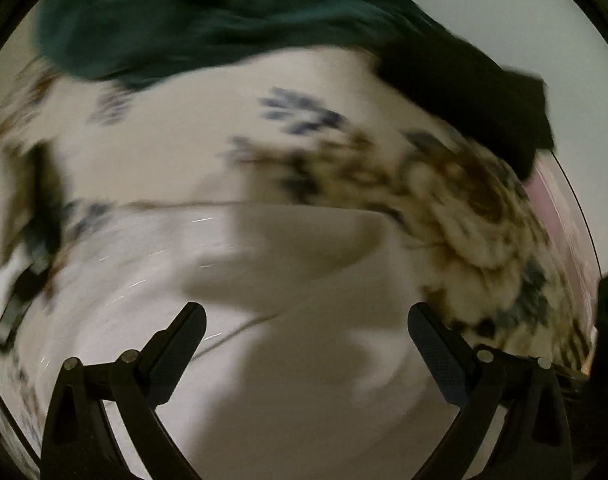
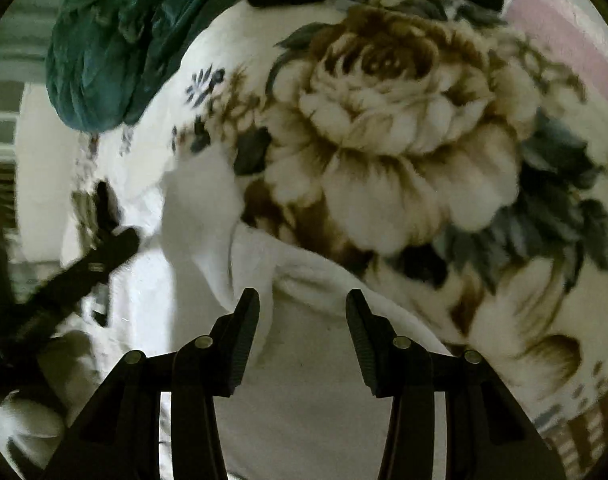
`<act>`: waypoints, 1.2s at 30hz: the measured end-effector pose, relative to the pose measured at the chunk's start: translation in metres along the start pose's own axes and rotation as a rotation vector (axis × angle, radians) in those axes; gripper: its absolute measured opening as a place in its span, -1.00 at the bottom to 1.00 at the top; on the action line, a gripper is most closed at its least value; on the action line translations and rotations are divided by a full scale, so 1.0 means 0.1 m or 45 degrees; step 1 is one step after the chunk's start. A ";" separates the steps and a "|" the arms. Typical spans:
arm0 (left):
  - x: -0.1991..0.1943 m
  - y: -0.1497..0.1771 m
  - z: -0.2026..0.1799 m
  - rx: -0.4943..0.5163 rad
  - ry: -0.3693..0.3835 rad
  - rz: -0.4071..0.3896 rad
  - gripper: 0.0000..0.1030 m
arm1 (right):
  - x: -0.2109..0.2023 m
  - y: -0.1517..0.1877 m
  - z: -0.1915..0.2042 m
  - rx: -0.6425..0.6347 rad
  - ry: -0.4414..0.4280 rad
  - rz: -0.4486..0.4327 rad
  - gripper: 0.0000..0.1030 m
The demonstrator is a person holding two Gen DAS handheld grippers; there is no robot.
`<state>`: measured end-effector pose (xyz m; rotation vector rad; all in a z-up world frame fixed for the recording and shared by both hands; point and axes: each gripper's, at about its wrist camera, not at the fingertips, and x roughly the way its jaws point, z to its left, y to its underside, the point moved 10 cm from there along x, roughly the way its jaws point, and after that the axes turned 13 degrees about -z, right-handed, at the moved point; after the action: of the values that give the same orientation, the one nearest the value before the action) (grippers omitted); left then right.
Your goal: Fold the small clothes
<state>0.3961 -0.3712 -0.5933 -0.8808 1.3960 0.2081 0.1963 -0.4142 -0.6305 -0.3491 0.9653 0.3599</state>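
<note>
Currently my left gripper (image 1: 306, 330) and right gripper (image 2: 302, 314) both have jaws spread, holding nothing. White garment (image 2: 316, 360) lies beneath them on the floral blanket (image 2: 392, 128). Judged light, limp, prone to sagging; grip the raised edge fold (image 2: 263, 256).

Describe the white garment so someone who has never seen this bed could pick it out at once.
Start from the big brown rose printed on the floral blanket. Just below it, ahead of the right gripper, lies the white garment. It is plain and unprinted, unlike the teal cloth farther back.
</note>
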 end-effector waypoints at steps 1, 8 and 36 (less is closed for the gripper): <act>0.11 0.00 -0.10 0.046 0.030 0.023 0.82 | 0.00 0.00 -0.04 0.046 -0.033 0.016 -0.08; 0.39 0.00 -0.14 -0.100 0.120 0.061 -0.82 | 0.25 -0.13 0.07 0.268 -0.211 0.099 -0.08; -0.20 0.28 1.07 -0.660 0.035 -0.132 -0.21 | 0.42 -0.84 0.56 0.018 -0.144 0.108 0.02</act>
<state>0.4568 -0.2767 -0.5950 -1.3827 1.3372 0.4941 0.2961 -0.4576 -0.6258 -0.2727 0.8733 0.4449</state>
